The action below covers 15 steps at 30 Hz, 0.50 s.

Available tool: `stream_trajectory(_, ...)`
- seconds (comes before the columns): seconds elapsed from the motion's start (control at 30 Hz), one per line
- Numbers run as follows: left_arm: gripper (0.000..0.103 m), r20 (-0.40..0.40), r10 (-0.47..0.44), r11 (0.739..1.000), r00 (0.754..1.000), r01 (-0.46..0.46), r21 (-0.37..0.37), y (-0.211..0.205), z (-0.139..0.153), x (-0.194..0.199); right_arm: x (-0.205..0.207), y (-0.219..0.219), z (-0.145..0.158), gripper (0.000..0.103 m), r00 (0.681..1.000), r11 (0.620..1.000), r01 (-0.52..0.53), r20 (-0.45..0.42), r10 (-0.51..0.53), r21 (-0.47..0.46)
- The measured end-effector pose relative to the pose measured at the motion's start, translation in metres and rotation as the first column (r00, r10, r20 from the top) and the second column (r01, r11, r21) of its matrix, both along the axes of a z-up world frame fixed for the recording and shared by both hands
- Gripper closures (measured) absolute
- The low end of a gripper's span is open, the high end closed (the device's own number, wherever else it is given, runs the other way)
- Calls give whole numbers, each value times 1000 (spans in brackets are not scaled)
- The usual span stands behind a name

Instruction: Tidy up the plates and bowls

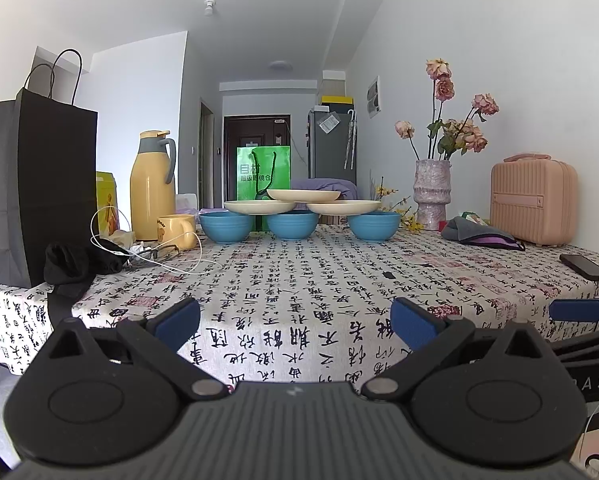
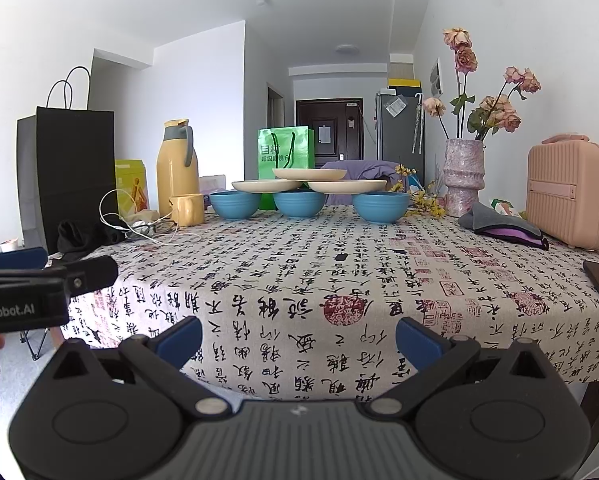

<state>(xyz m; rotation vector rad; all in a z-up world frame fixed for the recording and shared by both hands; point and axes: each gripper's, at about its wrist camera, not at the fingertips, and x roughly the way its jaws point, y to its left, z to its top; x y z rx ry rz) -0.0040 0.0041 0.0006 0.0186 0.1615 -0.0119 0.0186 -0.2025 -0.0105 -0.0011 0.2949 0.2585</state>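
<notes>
Three blue bowls stand in a row at the table's far edge: left [image 1: 226, 227] [image 2: 235, 205], middle [image 1: 292, 225] [image 2: 299, 204], right [image 1: 374, 225] [image 2: 380, 207]. Two cream plates [image 1: 259, 207] [image 1: 344, 207] rest across the bowl rims, and a third cream plate [image 1: 303, 195] [image 2: 308, 174] lies on top of those two. My left gripper [image 1: 295, 322] is open and empty over the table's near edge. My right gripper [image 2: 299, 338] is open and empty too, also at the near edge, to the right of the left one.
A black paper bag [image 1: 39, 184], yellow thermos [image 1: 152, 186], yellow mug [image 1: 177, 231], black cloth and white cable [image 1: 111, 256] crowd the left. A vase of flowers [image 1: 431, 194], grey pouch [image 1: 477, 235], pink case [image 1: 533, 200] and phone [image 1: 585, 266] sit on the right.
</notes>
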Motion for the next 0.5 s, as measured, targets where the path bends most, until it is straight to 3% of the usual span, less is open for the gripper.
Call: stream_trajectory(0.5,0,-1,1,1000,1000,-1,0,-1,0,0,0,1,1,0,1000,1000,0,4,0,0)
